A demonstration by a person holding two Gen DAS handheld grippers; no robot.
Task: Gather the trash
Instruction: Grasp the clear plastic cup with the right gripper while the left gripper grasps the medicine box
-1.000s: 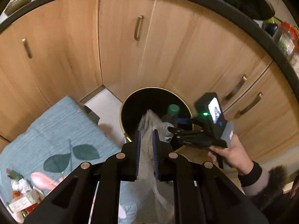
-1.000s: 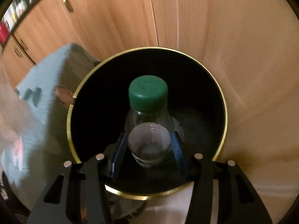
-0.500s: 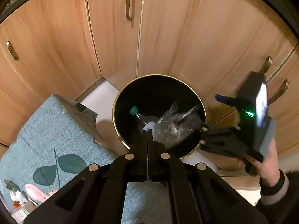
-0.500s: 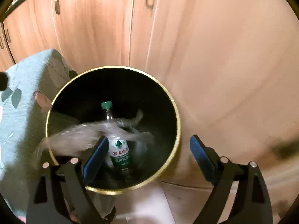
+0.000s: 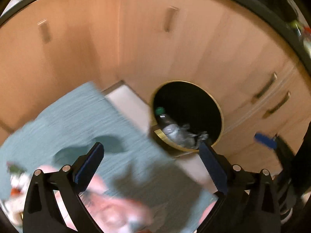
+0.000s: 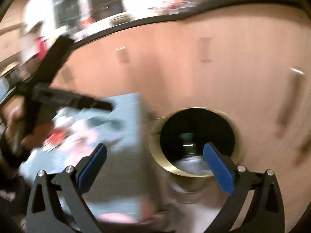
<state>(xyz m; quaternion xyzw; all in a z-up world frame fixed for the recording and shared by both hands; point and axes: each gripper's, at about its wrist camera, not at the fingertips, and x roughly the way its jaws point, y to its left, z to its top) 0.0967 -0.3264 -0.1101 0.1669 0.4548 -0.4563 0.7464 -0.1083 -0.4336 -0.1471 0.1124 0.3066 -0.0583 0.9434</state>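
The left gripper point(image 5: 150, 153) is seen spread wide with nothing between its jaws, which have just been opening; a teal cloth point(image 5: 81, 120) lies beneath it. Just beyond its right finger the black bin point(image 5: 211, 104) is found, with a green-capped bottle point(image 5: 167, 124) and crumpled plastic point(image 5: 192, 136) inside. The right gripper point(image 6: 154, 155) is likewise held wide and empty, its jaws just opened, the bin point(image 6: 161, 161) lying ahead at its right finger.
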